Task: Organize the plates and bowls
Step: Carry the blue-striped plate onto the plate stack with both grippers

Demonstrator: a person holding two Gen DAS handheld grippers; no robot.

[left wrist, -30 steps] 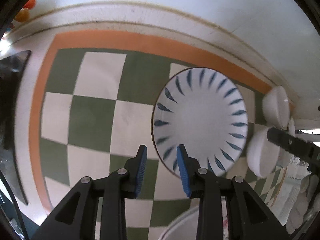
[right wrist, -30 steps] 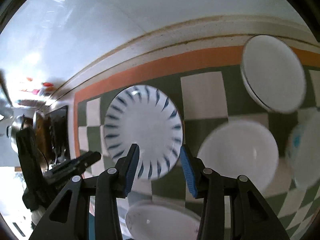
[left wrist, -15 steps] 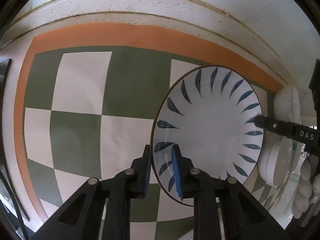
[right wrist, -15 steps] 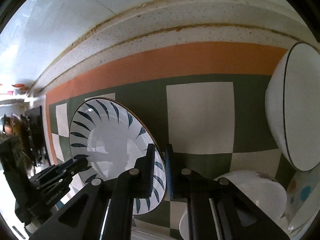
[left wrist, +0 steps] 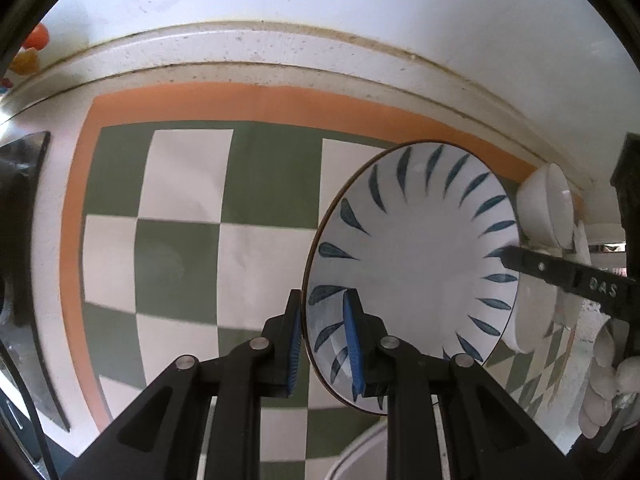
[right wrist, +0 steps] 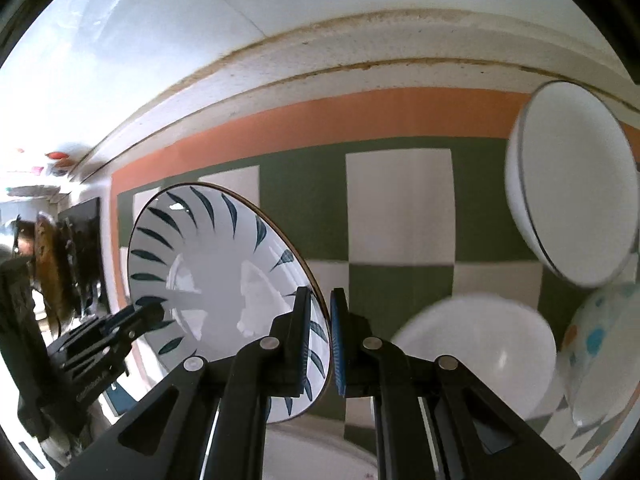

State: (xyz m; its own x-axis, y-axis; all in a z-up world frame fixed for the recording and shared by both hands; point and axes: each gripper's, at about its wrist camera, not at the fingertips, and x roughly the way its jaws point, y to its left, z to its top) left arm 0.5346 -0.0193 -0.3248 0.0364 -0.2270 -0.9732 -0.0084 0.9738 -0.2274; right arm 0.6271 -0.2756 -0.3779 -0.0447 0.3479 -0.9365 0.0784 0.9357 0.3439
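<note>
A white plate with blue leaf marks (left wrist: 416, 256) is held by opposite edges between both grippers. My left gripper (left wrist: 322, 308) is shut on its left rim, one blue pad inside the plate and one outside. My right gripper (right wrist: 322, 300) is shut on the right rim of the same plate (right wrist: 224, 272). The plate hangs tilted a little above the green-and-white checked mat (left wrist: 180, 240). The right gripper's fingertip (left wrist: 516, 258) shows across the plate in the left wrist view. In the right wrist view the left gripper (right wrist: 148, 312) shows at the plate's far edge.
Two white bowls (right wrist: 572, 184) (right wrist: 480, 344) and a dotted bowl (right wrist: 600, 344) stand to the right on the mat. A white plate (right wrist: 320, 452) lies below the grippers. A white wall ledge (left wrist: 280, 52) runs behind the mat. A dark object (left wrist: 20, 220) sits at the left.
Both grippers came down with jaws apart over the plate's edges and shut on the rims. The plate has since risen and tilted with them.
</note>
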